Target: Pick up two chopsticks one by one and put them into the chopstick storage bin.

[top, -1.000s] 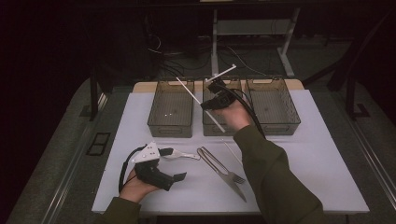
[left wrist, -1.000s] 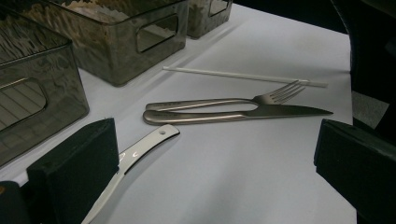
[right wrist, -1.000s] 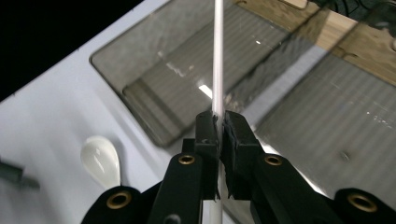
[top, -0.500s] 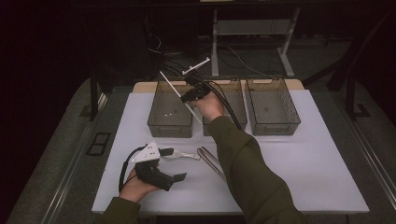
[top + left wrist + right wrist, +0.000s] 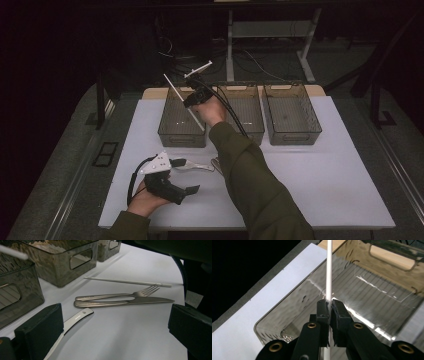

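Nearest, the left claw [image 5: 187,175] lies low on the white surface [image 5: 325,190], its two blocky black jaws standing wide apart with nothing clamped between them. A flat white handle with a small hole [image 5: 72,321] runs from beside the left jaw out over the surface. Just beyond, in the left gripper view, a dull metal fork [image 5: 117,295] and a knife [image 5: 125,302] lie side by side, touching along their handles, smooth and matte. Behind them rests a thin round white stick [image 5: 127,281], straight and plain, on the surface.

Farther on, three clear smoky plastic bins with slot handles and ribbed floors stand in a row. The person's right sleeve [image 5: 260,190] stretches across the surface between the cutlery and the bins. Above the left bin [image 5: 172,136], the right claw [image 5: 330,306] is pressed together on another white stick [image 5: 328,270], gripping it partway along. That stick slants over the bin's open top, its lower end toward the bin's front wall. The middle bin [image 5: 252,112] and the right bin [image 5: 292,136] stand beyond, with dark floor and cables behind.
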{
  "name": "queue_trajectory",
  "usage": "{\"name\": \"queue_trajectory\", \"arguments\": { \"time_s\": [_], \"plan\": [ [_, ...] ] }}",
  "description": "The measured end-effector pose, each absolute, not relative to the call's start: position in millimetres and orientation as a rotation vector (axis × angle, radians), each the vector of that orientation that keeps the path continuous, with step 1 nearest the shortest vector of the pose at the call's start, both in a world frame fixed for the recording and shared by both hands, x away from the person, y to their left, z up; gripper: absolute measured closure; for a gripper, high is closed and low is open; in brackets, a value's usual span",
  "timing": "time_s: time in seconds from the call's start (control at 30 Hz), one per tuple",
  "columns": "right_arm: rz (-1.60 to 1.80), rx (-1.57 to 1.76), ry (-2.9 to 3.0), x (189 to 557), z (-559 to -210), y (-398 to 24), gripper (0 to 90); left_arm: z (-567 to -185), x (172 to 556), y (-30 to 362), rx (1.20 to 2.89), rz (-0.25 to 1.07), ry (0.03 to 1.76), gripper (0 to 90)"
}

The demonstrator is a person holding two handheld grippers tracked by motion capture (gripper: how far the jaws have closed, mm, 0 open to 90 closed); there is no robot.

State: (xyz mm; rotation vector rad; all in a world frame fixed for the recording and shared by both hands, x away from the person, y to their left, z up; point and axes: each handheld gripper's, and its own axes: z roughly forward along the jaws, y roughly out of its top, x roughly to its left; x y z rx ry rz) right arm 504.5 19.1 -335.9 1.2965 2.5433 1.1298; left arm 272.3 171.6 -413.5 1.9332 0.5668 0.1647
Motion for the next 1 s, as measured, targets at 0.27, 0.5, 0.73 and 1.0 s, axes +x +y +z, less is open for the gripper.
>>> {"name": "queue_trajectory", "arguments": {
  "time_s": [0.27, 0.5, 0.73, 1.0],
  "plan": [
    [1.073, 1.303, 2.577, 505, -357, 29, 84.6, -414, 273, 172, 1.934, 0.163, 0.564, 0.0],
    [1.013, 1.328, 2.612, 504, -377, 30, 84.5, -414, 272, 172, 1.934, 0.162, 0.562, 0.0],
    [0.974, 1.324, 2.642, 504, -385, 32, 84.1, -413, 272, 172, 1.933, 0.163, 0.563, 0.0],
    [1.000, 1.302, 2.649, 502, -384, 27, 77.0, -413, 273, 173, 1.932, 0.166, 0.564, 0.0]
  ]
}}
